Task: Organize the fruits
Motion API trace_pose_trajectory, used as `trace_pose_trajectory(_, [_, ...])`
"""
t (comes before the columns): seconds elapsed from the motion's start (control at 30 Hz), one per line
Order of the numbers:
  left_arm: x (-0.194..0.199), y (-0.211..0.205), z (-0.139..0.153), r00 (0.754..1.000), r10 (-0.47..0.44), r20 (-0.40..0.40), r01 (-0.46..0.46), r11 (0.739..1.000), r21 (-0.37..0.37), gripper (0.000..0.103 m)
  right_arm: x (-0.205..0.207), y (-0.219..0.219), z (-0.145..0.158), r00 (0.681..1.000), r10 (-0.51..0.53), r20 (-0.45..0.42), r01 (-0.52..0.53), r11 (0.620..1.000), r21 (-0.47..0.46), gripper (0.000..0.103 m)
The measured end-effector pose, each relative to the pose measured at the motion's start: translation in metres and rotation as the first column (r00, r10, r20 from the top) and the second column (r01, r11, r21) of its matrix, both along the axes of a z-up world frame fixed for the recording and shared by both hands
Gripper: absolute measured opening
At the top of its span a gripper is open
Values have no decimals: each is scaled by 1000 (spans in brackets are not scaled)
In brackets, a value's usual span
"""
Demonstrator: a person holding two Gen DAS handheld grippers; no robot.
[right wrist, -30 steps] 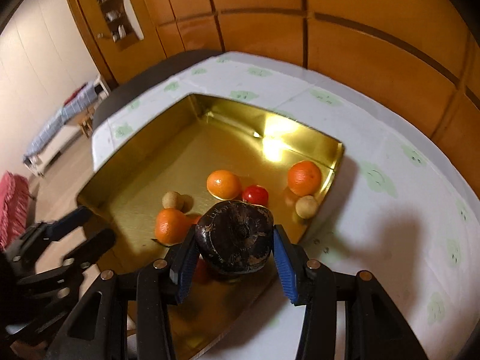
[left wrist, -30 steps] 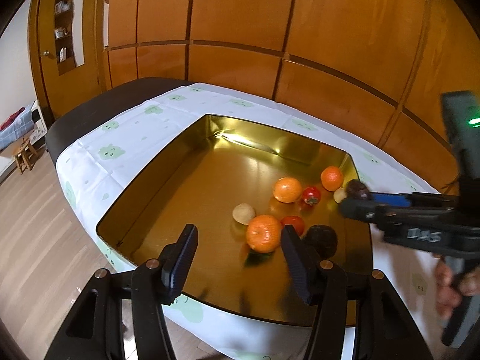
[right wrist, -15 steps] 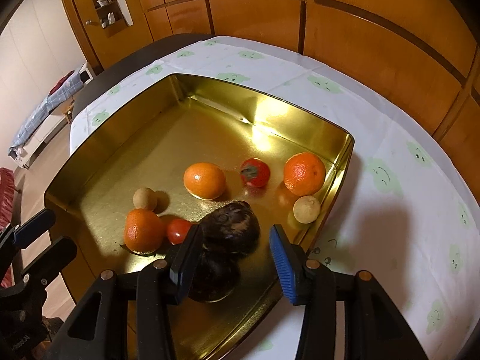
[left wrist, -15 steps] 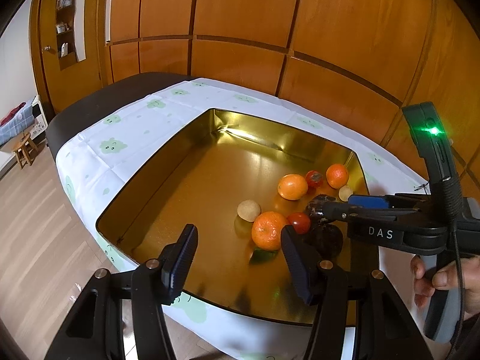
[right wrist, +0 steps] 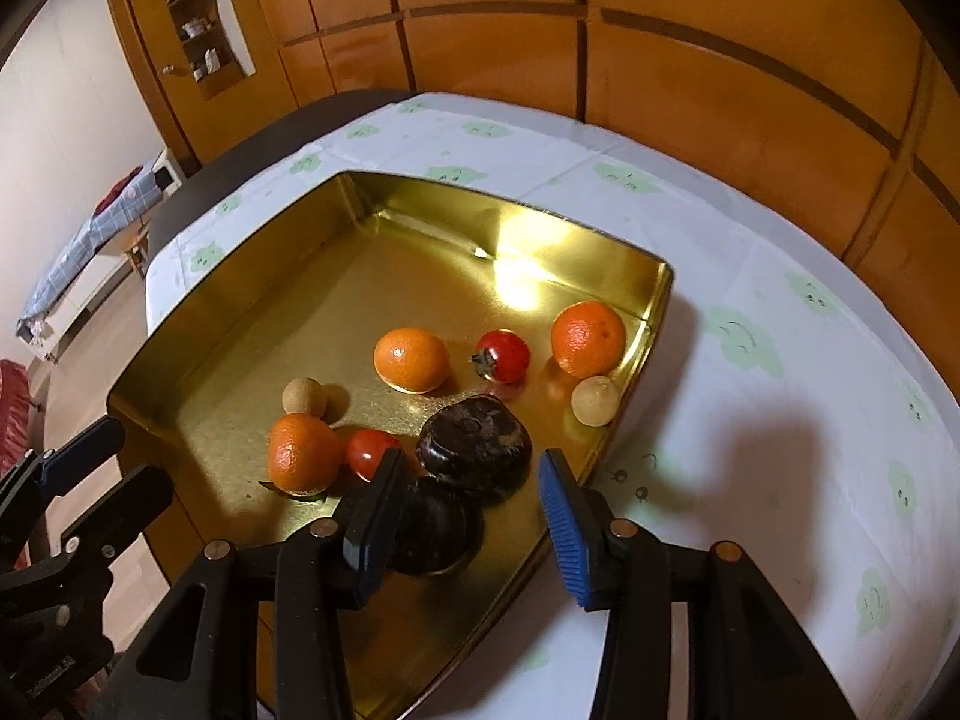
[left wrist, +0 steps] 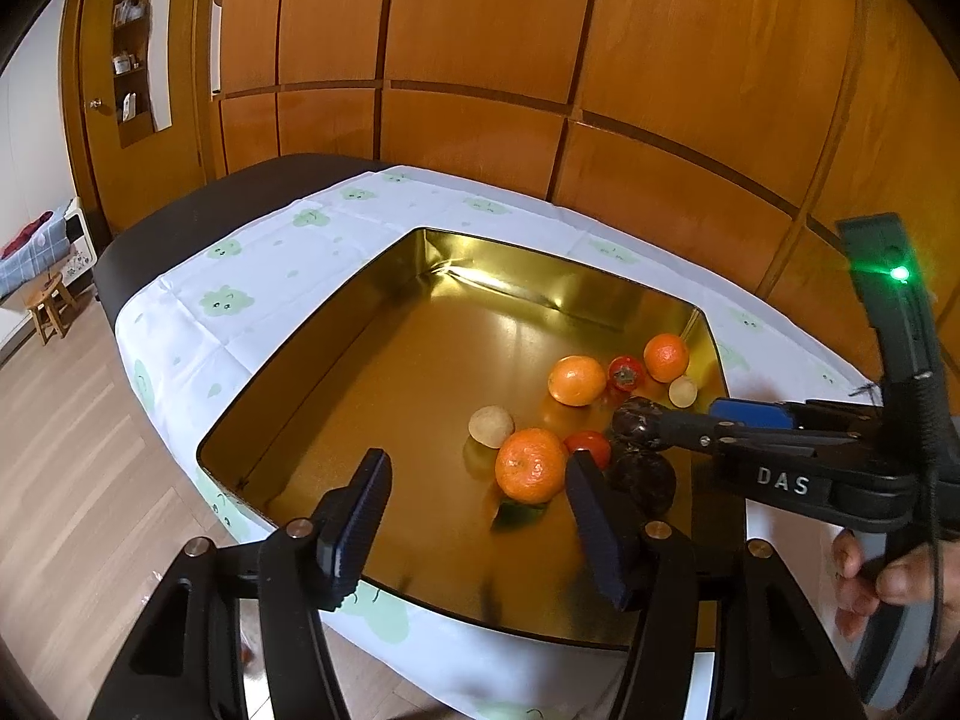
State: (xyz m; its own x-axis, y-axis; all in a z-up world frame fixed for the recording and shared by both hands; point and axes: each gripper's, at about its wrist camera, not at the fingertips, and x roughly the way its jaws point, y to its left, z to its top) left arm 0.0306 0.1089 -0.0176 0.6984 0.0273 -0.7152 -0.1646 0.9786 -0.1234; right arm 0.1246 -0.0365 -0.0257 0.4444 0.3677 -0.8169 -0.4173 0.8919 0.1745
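A gold tray (left wrist: 336, 354) (right wrist: 228, 324) on the table holds three oranges, two red fruits, two small tan fruits and two dark purple fruits. My right gripper (right wrist: 468, 516) is open just above the tray's near right corner. One dark fruit (right wrist: 474, 441) lies free in front of its fingers, leaning on the other dark fruit (right wrist: 435, 534). In the left wrist view the right gripper (left wrist: 678, 420) reaches in from the right over the dark fruits (left wrist: 645, 474). My left gripper (left wrist: 474, 516) is open and empty above the tray's near edge, close to an orange (left wrist: 531, 465).
The table has a white cloth with green prints (right wrist: 780, 396). Wooden wall panels (left wrist: 540, 60) stand behind it. A wooden floor (left wrist: 72, 480) and a small stool (left wrist: 51, 306) lie to the left.
My right gripper moved over the tray, opened and let go of the dark fruit, which now rests in the tray against the other dark fruit. The left gripper has pulled back slightly.
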Motion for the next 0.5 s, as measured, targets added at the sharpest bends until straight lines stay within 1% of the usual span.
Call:
trace_pose_trajectory(0.07, [-2,-1,2,1000,-1,7,1,1000,6,62,-8,-4,5,1000,-17,24,17,1000,5,46])
trace_pose_trajectory(0.13, [-5,-4,5,1000,1,18,-2,1000,12,69,-16,-10,10,998,-46,47,45,999,14,46])
trace_pose_trajectory(0.23, [-11,-9,10,999,0,41,-1,1000,26,76,-29,-20,16,991,-104,79,102,994,29,46])
trace_pose_trajectory(0.27, [-13,-11,11,999,0,49,-1,999,35,77,-35,-24,18,987,-129,94,127,991,31,46])
trace_pose_trajectory(0.4, [-25,-23,16,997,-6,79,1,998,63,89,-60,-40,21,967,-220,130,217,975,37,47])
trace_pose_trajectory(0.5, [-33,-29,18,995,-7,97,1,998,65,96,-77,-48,20,952,-264,155,262,964,31,47])
